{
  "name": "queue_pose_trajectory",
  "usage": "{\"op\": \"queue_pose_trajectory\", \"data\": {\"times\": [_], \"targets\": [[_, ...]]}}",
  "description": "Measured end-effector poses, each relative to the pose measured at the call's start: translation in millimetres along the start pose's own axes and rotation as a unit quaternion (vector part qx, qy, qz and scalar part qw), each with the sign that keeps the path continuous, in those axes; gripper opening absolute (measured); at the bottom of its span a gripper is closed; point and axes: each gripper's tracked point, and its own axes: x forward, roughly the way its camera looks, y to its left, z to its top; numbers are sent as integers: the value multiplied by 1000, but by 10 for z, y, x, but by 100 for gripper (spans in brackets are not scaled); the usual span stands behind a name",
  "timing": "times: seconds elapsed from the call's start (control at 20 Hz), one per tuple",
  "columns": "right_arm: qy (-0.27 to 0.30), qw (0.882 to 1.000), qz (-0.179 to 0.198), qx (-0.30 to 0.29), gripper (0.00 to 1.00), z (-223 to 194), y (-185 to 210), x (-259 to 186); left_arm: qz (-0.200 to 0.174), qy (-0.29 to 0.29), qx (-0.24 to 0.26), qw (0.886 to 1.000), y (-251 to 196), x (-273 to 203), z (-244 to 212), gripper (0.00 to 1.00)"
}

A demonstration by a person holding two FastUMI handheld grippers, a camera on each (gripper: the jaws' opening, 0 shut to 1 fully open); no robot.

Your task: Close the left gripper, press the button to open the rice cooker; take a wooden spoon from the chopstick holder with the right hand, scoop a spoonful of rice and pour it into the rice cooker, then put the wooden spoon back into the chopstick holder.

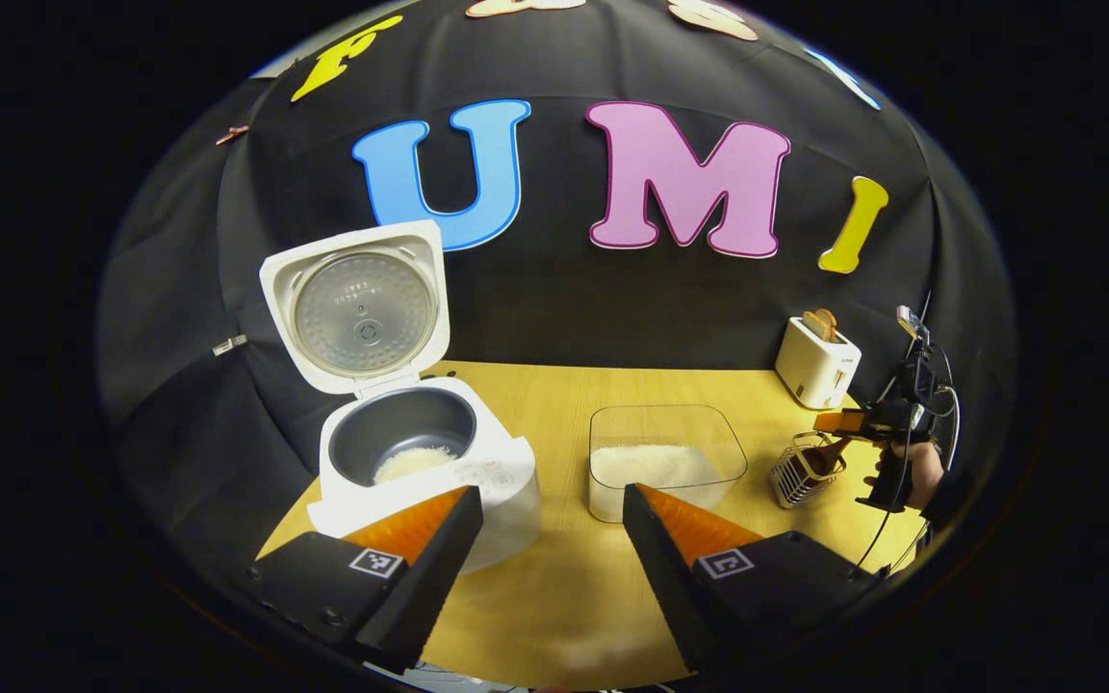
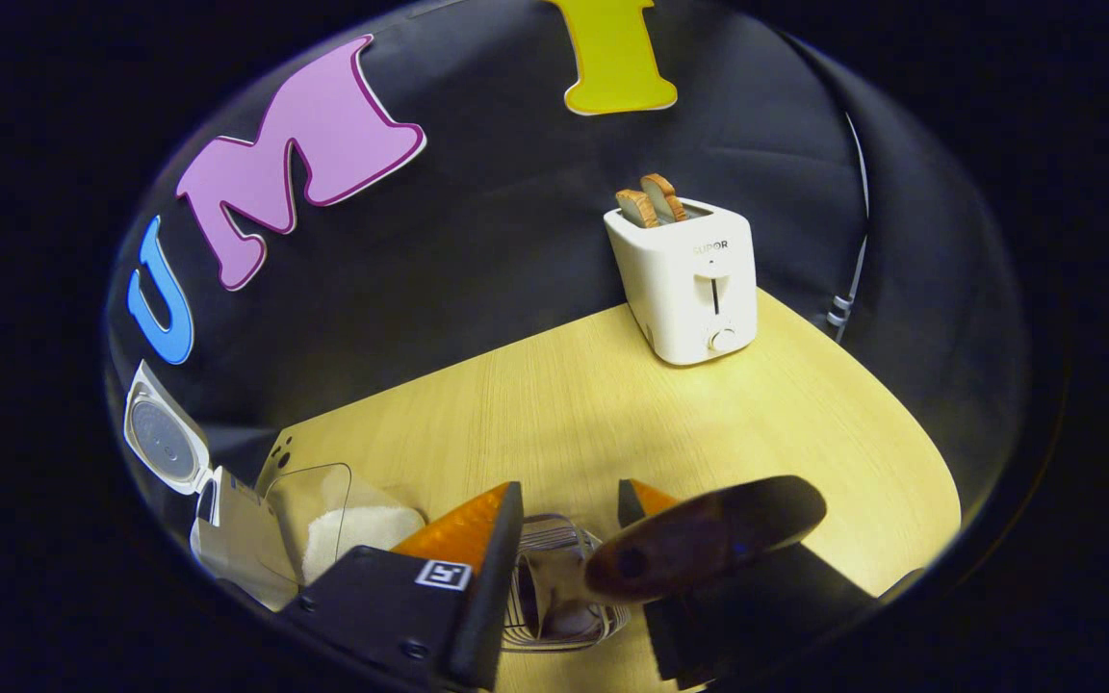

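Both grippers' jaws open; wooden spoon (image 2: 704, 541) above chopstick holder (image 2: 554, 592).

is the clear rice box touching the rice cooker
Apart. The left gripper view shows a strip of bare table between the rice box and the rice cooker.

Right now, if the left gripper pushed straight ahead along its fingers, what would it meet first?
Probably the clear rice container on the table: it lies ahead, nearer the right finger. The open rice cooker stands off to the left. Depth is uncertain.
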Motion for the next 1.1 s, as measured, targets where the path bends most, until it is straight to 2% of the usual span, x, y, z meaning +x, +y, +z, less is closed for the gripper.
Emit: {"op": "queue_pose_trajectory", "data": {"times": [0.05,0.1,0.15,0.2,0.25,0.4,0.7,0.85,1.05,1.1], "targets": [[4,1000,-1,3,34,-20,15,-18,-2,0,1,1000,3,-15,-6,95],[11,1000,-2,5,27,-51,21,-36,-3,2,0,1000,7,-17,-33,95],[18,1000,-1,6,12,-77,44,-39,-3,4,-3,1000,23,-18,-46,95],[18,1000,-4,7,10,-42,40,-81,-5,5,-8,1000,31,-3,-55,95],[20,1000,-7,7,12,-80,20,-33,-7,5,-13,1000,43,4,-54,95],[12,1000,-20,-1,10,2,26,-143,-10,0,-17,1000,141,19,-27,95],[-36,999,-32,-26,10,516,255,-471,-12,-22,-33,999,486,13,94,95],[-49,998,-2,-26,10,718,640,-645,-16,-34,-47,998,682,-1,113,95],[-66,996,23,-52,10,837,1240,-813,-26,-43,-35,998,903,-7,69,96],[-70,995,30,-58,21,830,1414,-831,-31,-45,-39,998,935,-9,67,96]]}}
